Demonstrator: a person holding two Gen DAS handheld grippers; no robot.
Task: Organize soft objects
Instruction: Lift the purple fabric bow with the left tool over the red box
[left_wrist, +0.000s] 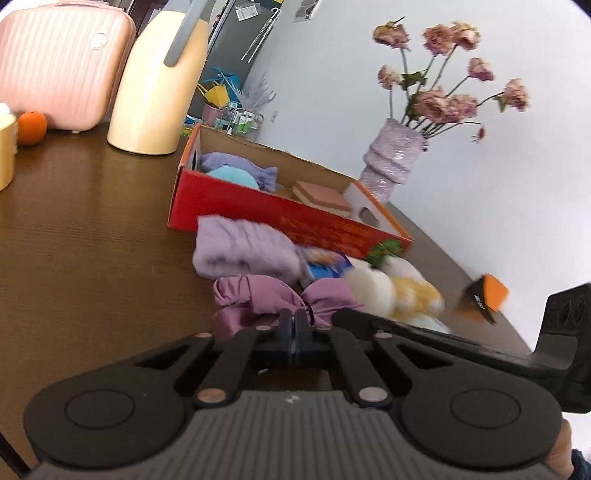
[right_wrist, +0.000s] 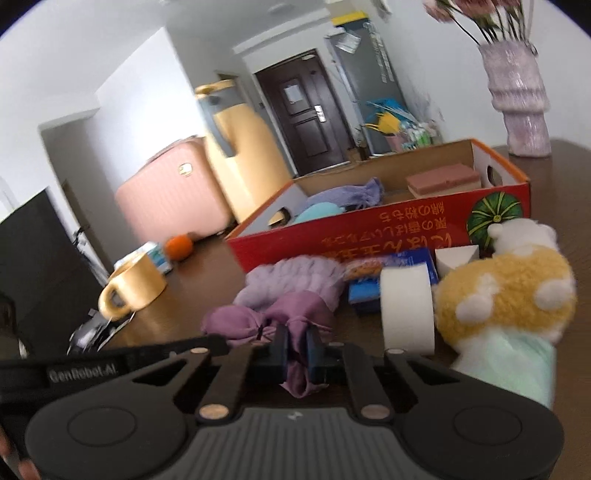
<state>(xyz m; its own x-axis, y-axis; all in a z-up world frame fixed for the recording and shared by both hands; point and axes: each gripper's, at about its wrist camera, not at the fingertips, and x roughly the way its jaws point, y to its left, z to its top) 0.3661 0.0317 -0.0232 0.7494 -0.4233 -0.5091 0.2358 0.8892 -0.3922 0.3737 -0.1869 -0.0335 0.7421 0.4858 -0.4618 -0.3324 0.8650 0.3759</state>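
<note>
A shiny purple satin bow (left_wrist: 258, 299) lies on the dark table in front of a red cardboard box (left_wrist: 236, 199). My left gripper (left_wrist: 295, 321) is shut, its tips at the bow's knot; no cloth shows between them. My right gripper (right_wrist: 297, 343) is shut on the purple bow (right_wrist: 258, 317), with cloth pinched between its fingers. Behind the bow lie a lilac fuzzy cloth (left_wrist: 243, 247), a white foam roll (right_wrist: 406, 306) and a yellow-and-white plush toy (right_wrist: 506, 295). The box (right_wrist: 369, 236) holds a lilac pouch (right_wrist: 354, 194), a teal soft thing (right_wrist: 317, 212) and a pink sponge block (right_wrist: 443, 179).
A cream jug (left_wrist: 159, 88), a pink suitcase (left_wrist: 59, 62) and an orange (left_wrist: 32, 127) stand at the table's back. A lilac vase with dried roses (left_wrist: 391, 162) stands behind the box. A yellow mug (right_wrist: 133, 291) sits at the left. A blue packet (right_wrist: 388, 273) lies by the roll.
</note>
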